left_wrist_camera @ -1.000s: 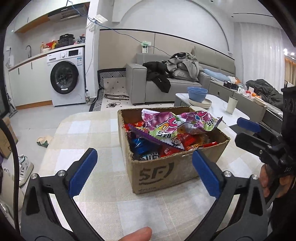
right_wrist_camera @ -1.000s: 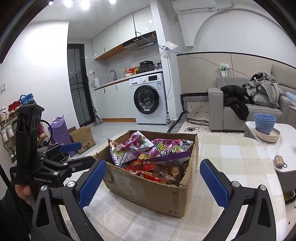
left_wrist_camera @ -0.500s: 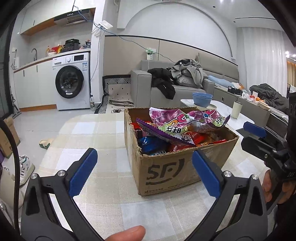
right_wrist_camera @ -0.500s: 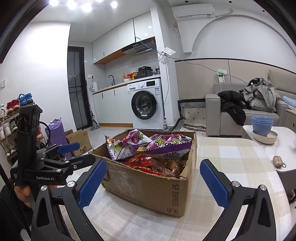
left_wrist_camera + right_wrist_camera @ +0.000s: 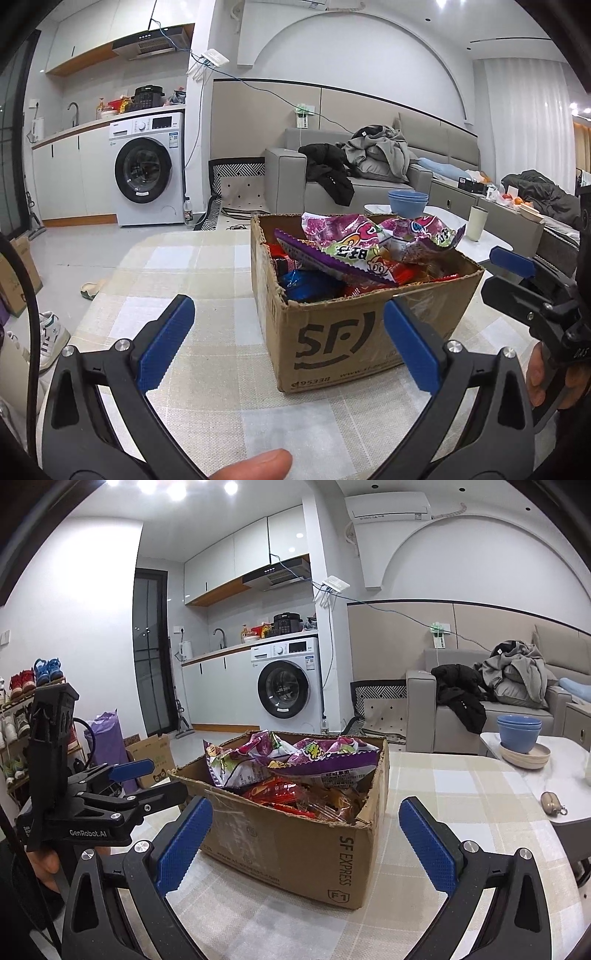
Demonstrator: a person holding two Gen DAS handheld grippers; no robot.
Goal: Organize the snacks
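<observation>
One upright snack box point(image 5: 354, 332), corner-on

snacks point(image 5: 354, 254) in box point(image 5: 343, 336) on table point(image 5: 207, 295)

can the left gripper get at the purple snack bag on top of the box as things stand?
Probably yes. The left gripper is open and empty, the purple snack bag lies uppermost in the open cardboard box, and nothing sits between them.
</observation>
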